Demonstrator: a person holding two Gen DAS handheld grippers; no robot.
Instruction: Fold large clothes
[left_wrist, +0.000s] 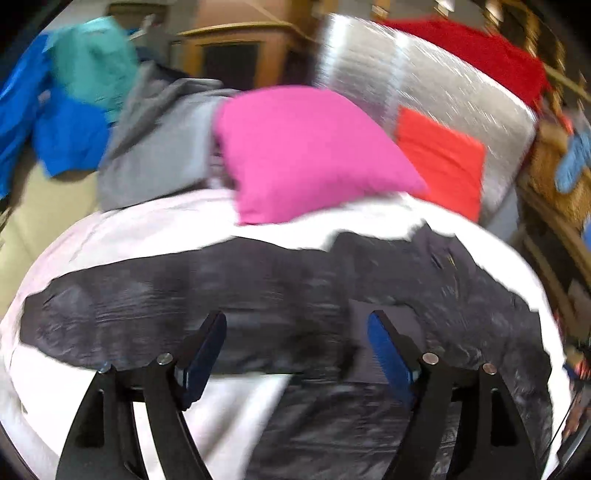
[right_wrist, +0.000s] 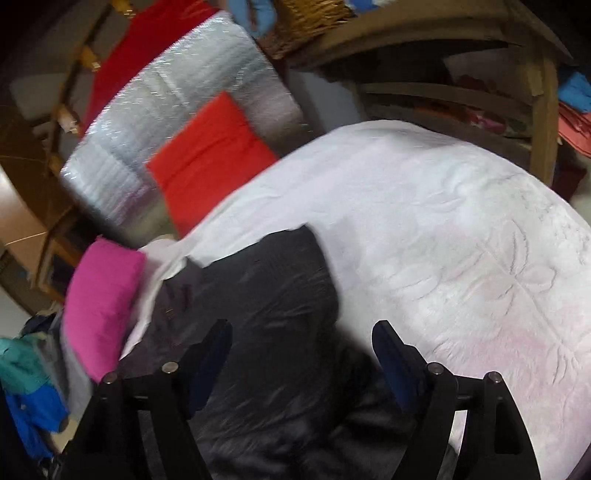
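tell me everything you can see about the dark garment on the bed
The dark garment is charcoal to black, thin and slightly shiny, like a light jacket or trousers; blur hides which. It lies spread flat and wrinkled across the white bedspread, long side running across the left wrist view, with one squared end reaching toward the orange cushion. A small zip or seam detail shows near its right part. The pink pillow sits just behind it. Neither open gripper grips it.

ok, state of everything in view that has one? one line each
left gripper: open, nothing between the jaws
right gripper: open, nothing gripped
dark garment: spread flat on the white bedspread, not held
pink pillow: lying on the bedspread behind the garment
grey garment: crumpled, unfolded
blue and teal jacket: heaped, unfolded
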